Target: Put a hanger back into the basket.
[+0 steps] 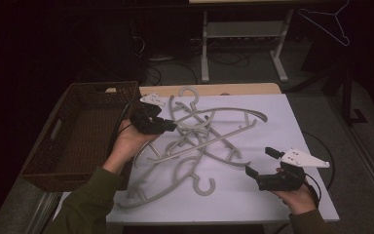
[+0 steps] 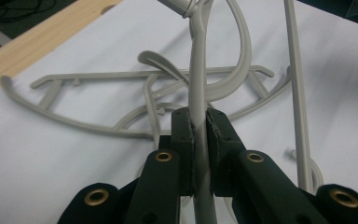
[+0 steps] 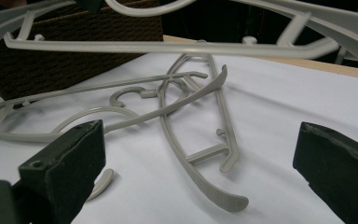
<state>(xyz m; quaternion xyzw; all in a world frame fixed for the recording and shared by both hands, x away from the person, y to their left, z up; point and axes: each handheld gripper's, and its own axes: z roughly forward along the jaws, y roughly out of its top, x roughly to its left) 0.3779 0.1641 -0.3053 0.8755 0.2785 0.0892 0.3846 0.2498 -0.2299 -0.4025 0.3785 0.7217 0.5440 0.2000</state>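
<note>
The left gripper (image 1: pixel 171 126) pinches a grey plastic hanger (image 2: pixel 199 93) between its fingers (image 2: pixel 182 135), holding it raised above the tangled pile of hangers (image 1: pixel 195 165) on the white counter (image 1: pixel 282 131). The right gripper (image 1: pixel 262 164) hovers near the counter's front right corner, its fingers (image 3: pixel 65 163) spread wide and gripping nothing. A brown woven basket (image 1: pixel 85 97) sits just beside the counter's left edge.

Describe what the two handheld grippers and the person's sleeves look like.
Both the left gripper and the right gripper are black, two-jawed, with brass-coloured rivets, dark jaw pads and a pale three-cornered plate on top. A black cable trails from the right one. The sleeves are olive green.
</note>
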